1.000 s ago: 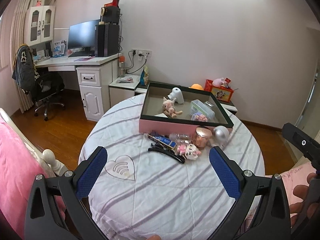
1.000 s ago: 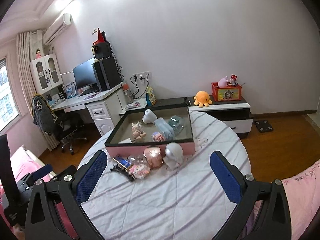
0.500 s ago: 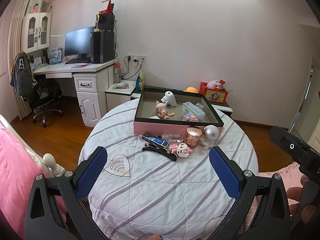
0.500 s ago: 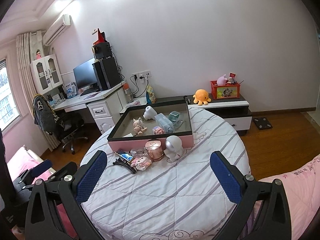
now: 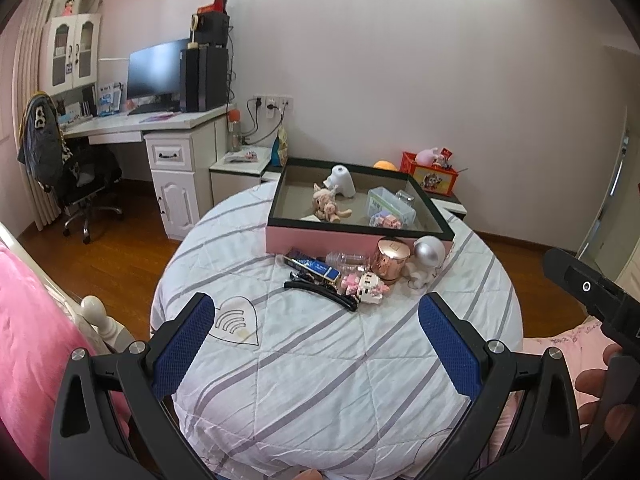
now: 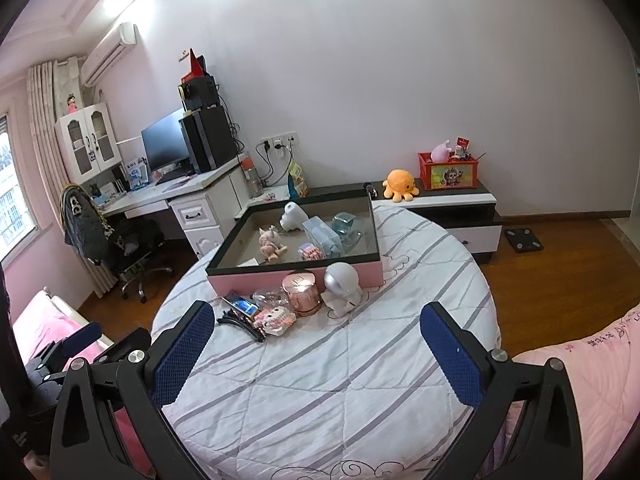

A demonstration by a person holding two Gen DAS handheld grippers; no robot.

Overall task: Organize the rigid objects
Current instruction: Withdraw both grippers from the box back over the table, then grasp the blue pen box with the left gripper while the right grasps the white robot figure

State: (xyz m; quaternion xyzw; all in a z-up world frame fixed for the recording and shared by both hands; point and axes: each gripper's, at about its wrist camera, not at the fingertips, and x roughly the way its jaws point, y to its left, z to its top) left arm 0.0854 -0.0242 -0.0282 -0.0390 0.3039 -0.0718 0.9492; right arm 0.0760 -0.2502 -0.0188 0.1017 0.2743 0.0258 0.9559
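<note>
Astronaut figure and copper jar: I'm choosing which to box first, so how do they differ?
The astronaut figure is silver-white with a round helmet head and limbs; the copper jar is a shiny rose-copper cylinder with a flat lid. The figure is taller and irregular; the jar is squat and smooth-sided. The figure is to the right, the jar to the left. Both stand upright on the quilt, outside the pink box.

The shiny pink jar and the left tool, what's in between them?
Mostly bare striped cover, plus the pink block toy just before the jar, seen in the left wrist view; left tool open.

near tablecloth point(image 5: 320, 360) bare (wide) | clutter point(image 5: 344, 276) crowds pink box point(image 5: 320, 236) front wall
</note>
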